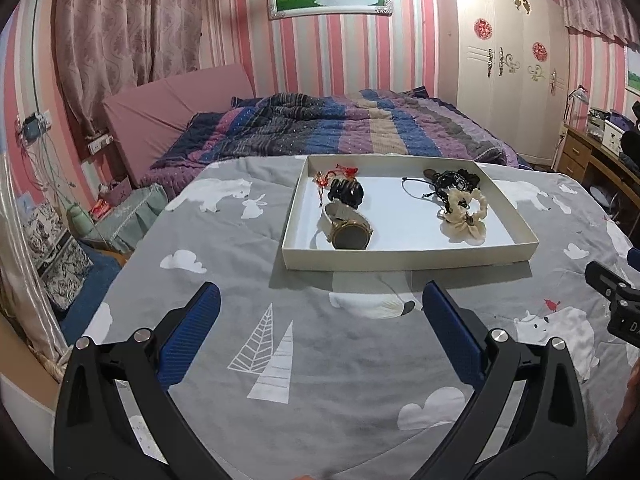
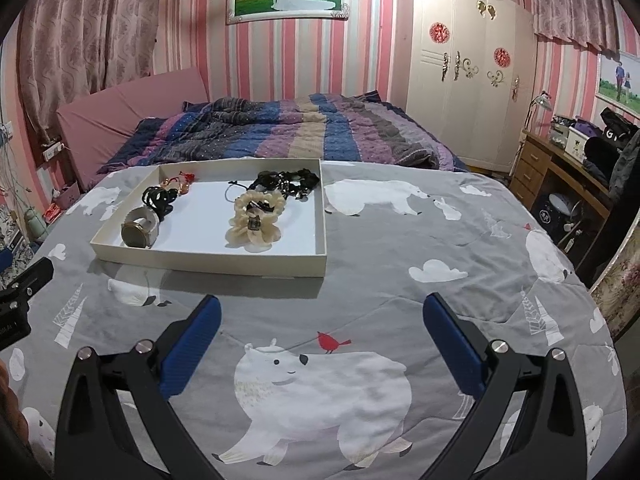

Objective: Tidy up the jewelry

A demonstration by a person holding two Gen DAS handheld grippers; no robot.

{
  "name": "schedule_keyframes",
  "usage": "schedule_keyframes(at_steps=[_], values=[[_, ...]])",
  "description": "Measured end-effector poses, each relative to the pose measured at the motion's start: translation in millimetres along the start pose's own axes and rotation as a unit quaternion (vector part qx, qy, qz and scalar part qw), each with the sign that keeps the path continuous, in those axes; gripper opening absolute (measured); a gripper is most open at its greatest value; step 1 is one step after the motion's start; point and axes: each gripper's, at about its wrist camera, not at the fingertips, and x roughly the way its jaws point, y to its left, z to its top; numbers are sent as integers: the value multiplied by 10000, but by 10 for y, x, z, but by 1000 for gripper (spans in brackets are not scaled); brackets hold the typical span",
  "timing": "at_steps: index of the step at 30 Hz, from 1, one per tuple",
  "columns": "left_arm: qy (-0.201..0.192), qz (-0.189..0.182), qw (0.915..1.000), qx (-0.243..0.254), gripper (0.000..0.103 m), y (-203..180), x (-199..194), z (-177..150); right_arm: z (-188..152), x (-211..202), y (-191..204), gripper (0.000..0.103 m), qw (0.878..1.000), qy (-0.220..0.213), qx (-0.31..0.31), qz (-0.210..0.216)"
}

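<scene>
A shallow white tray point(image 1: 404, 258) lies on the grey bear-print cover; it also shows in the right wrist view point(image 2: 208, 262). In it lie a gold watch with a white strap point(image 1: 347, 229) point(image 2: 139, 227), a black hair clip point(image 1: 346, 191) point(image 2: 158, 199), a red charm point(image 1: 334, 174) point(image 2: 182, 181), a cream scrunchie point(image 1: 466, 213) point(image 2: 255, 220) and a black tangle of bands point(image 1: 454, 182) point(image 2: 289, 182). My left gripper point(image 1: 322, 300) is open and empty, just short of the tray's near wall. My right gripper point(image 2: 322, 312) is open and empty, to the right of the tray's near corner.
The grey cover point(image 1: 280, 360) point(image 2: 400, 240) spreads over the surface. A bed with a striped quilt point(image 1: 340, 124) lies behind. A wardrobe point(image 1: 508, 60) and a desk point(image 2: 560, 168) stand at the right. The other gripper's body shows at the frame edge point(image 1: 616, 304) point(image 2: 16, 304).
</scene>
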Motion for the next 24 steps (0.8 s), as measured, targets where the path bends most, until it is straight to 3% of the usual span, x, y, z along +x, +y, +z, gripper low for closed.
schedule_keyframes(at_steps=[8,24], values=[[59,-15,10000,76,100,-62,33,-39,11,-73,-17,101,9997,-213,34,-85],[33,66,9999,97,100,-66,19,-44,-3,-38,22,101,9998,-164,-48,-135]])
